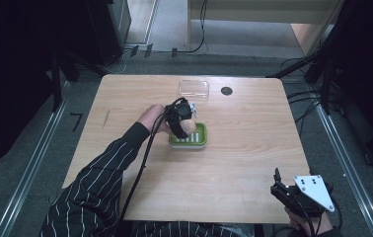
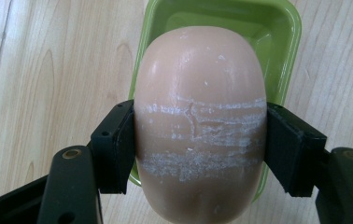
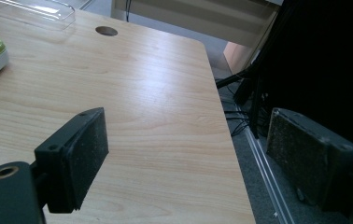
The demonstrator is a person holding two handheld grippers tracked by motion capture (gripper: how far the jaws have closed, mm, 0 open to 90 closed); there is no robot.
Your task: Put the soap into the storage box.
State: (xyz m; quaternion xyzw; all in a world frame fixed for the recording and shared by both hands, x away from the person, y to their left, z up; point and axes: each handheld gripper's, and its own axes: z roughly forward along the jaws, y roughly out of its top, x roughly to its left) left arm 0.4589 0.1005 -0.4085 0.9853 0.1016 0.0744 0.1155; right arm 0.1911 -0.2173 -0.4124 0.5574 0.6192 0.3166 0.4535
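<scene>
A pale pink bar of soap [image 2: 199,126], scuffed white across its middle, sits between the pads of my left gripper [image 2: 199,149], which is shut on it. Directly below the soap lies a green soap dish [image 2: 277,37] with a white base [image 1: 188,137] near the middle of the wooden table [image 1: 243,148]. In the high view my left gripper [image 1: 183,118] hovers over the dish, with the soap [image 1: 189,127] at its tip. My right gripper [image 3: 188,154] rests at the table's near right corner [image 1: 285,190], its jaws wide apart with nothing between them.
A clear plastic lid [image 1: 194,89] lies at the far side of the table, beside a round cable hole [image 1: 227,91]. The lid [image 3: 34,13] and hole [image 3: 106,31] also appear in the right gripper view. Cables and black stands crowd the floor to the right.
</scene>
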